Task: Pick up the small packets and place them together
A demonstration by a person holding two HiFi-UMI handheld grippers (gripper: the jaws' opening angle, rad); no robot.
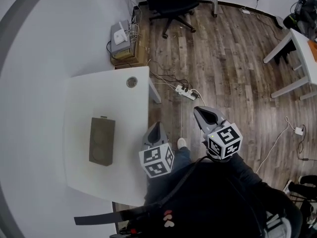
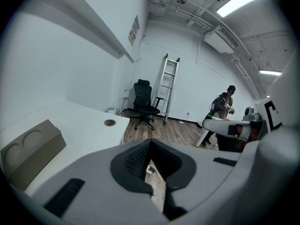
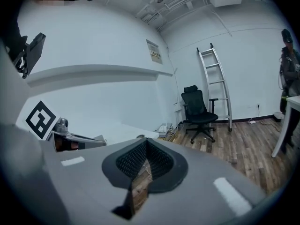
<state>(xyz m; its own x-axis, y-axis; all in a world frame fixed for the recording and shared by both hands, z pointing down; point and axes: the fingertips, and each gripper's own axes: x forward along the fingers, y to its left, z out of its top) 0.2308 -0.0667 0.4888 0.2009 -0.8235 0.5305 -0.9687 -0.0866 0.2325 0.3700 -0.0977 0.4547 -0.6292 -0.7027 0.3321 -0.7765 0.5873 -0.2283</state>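
No small packets show in any view. A flat brown cardboard box [image 1: 102, 141] [image 2: 30, 149] with two round dents lies on the white table [image 1: 109, 93] [image 2: 86, 125]. My left gripper [image 1: 157, 125] [image 2: 150, 142] hangs just off the table's right edge, its jaws together with nothing between them. My right gripper [image 1: 198, 109] [image 3: 146, 140] is further right over the wooden floor, shut and empty too. Both point away from the person, roughly side by side. The left gripper's marker cube [image 3: 41, 119] shows in the right gripper view.
A cable hole [image 1: 131, 82] sits at the table's far corner. On the floor lie a power strip [image 1: 186, 92] and cables. A black office chair [image 1: 171, 1], a ladder [image 2: 168, 88], another white table [image 1: 296, 46] and a standing person [image 2: 224, 106] are beyond.
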